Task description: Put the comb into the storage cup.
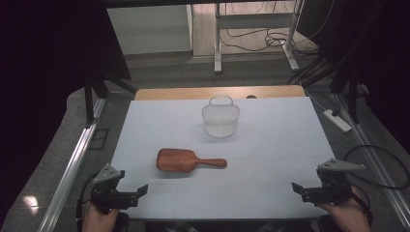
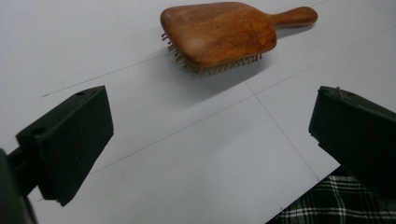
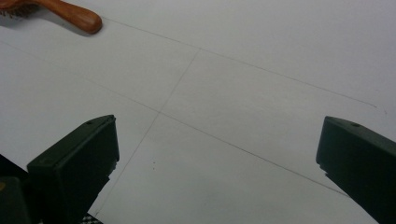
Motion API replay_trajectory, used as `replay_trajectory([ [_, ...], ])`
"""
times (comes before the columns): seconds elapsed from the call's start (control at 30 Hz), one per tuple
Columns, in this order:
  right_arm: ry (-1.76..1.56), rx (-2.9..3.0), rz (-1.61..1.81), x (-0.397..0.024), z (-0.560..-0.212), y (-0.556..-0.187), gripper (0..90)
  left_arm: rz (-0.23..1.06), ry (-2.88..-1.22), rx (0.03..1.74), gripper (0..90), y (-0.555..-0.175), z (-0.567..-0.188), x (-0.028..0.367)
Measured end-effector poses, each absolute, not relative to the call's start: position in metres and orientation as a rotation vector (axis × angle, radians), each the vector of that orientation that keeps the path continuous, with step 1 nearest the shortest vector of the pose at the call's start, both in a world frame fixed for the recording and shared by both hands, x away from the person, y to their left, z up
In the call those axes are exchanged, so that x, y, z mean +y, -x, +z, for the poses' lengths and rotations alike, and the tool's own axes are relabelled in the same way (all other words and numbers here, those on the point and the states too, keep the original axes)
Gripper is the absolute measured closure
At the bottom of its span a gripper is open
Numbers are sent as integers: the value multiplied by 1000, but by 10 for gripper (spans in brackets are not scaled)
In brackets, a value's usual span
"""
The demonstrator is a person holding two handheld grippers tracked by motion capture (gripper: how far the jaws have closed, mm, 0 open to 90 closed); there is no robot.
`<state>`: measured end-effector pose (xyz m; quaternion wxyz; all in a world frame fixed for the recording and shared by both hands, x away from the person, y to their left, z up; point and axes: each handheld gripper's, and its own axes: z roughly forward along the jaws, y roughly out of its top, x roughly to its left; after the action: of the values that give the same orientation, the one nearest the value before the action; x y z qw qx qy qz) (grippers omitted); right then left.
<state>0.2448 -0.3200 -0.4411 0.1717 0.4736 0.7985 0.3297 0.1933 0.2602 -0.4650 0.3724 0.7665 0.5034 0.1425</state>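
The high view looks forward and down from above the person's side, taking in the whole white worktop (image 1: 217, 145) and the floor beyond. The left gripper view sits low and close to the sheet, with the wooden hairbrush (image 2: 224, 35) near, at the top centre of its frame. The right gripper view is equally low, catching just the brush handle in its upper left corner. All three share that brush and the sheet's ruled lines.

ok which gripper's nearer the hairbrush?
Left. The left gripper sits just below the hairbrush head, jaws open; the right gripper is farther off, past the handle end, also open.
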Motion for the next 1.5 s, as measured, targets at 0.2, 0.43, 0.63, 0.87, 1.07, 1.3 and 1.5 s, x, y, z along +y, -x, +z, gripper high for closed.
replay_trajectory([
  [0.2,-1341,2273,937,-320,-441,-245,0,359,-1986,1296,4,-195,-465,258],
  [0.43,-1324,2280,942,-319,-441,-244,0,351,-1998,1286,0,-199,-465,256],
  [0.63,-1317,2286,943,-319,-441,-244,0,356,-2009,1257,0,-206,-464,250],
  [0.87,-1309,2288,945,-319,-441,-244,0,323,-2018,1220,0,-214,-465,246],
  [1.07,-1310,2286,949,-319,-441,-243,0,303,-2034,1196,0,-220,-466,243],
  [1.3,-1312,2286,952,-319,-441,-244,0,267,-2063,1155,0,-233,-466,237],
  [1.5,-1311,2286,954,-319,-441,-243,0,258,-2081,1130,0,-244,-462,227],
])
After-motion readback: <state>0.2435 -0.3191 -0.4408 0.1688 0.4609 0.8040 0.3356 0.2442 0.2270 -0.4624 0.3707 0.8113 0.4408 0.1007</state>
